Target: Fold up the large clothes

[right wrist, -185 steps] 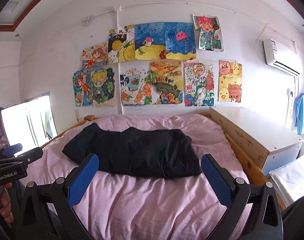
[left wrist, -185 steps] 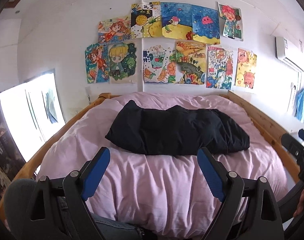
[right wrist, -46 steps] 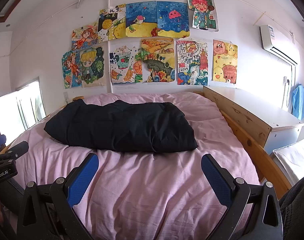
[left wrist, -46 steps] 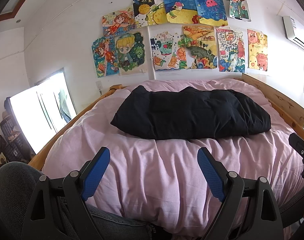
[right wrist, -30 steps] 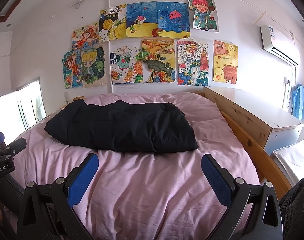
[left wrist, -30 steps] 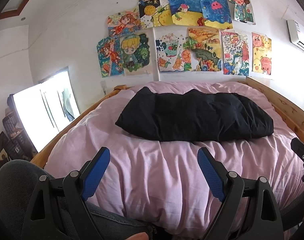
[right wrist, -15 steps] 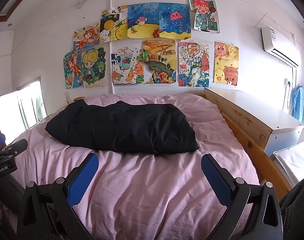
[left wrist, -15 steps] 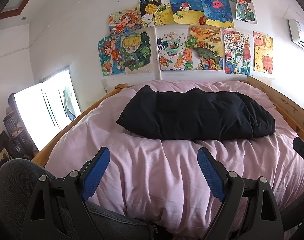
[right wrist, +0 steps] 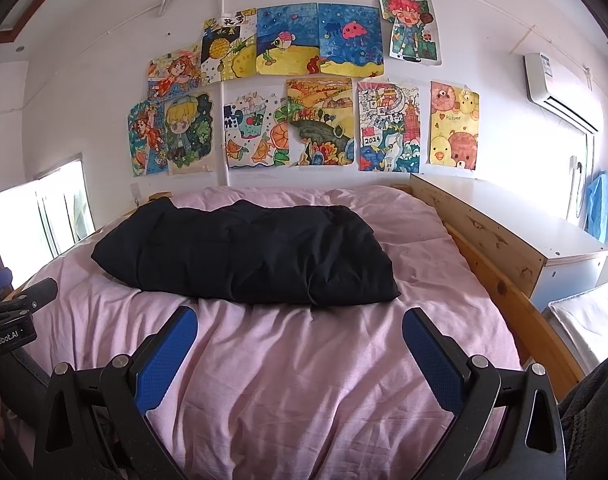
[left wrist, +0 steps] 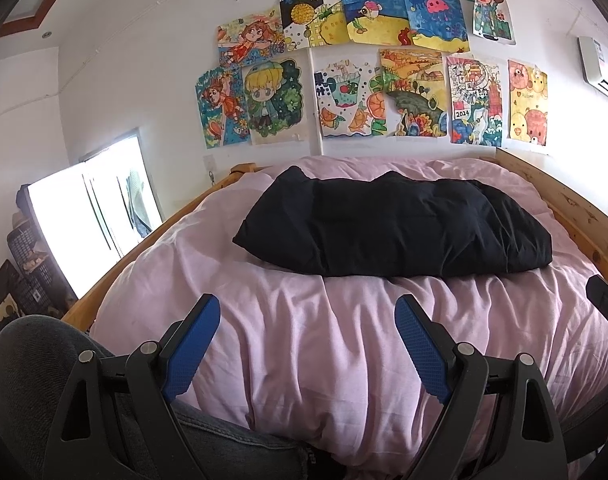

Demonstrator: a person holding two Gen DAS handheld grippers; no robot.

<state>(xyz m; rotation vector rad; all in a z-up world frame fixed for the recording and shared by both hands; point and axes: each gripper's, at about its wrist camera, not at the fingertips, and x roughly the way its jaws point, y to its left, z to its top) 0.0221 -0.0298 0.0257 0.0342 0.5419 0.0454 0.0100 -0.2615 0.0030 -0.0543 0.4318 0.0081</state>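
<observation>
The black garment (left wrist: 396, 232) lay bunched across the middle of the pink duvet (left wrist: 324, 340), toward the wall of drawings (right wrist: 304, 92). The left gripper (left wrist: 307, 344) and right gripper (right wrist: 299, 354) were both spread wide and held nothing, above the duvet's near edge, well short of the garment.

- Folded black padded garment (left wrist: 392, 228) lies across the pink quilted bed (left wrist: 304, 340), toward its head edge.
- Wooden cabinet (right wrist: 504, 232) stands along the bed's right edge.
- Drawings (right wrist: 304, 92) hang behind.
</observation>
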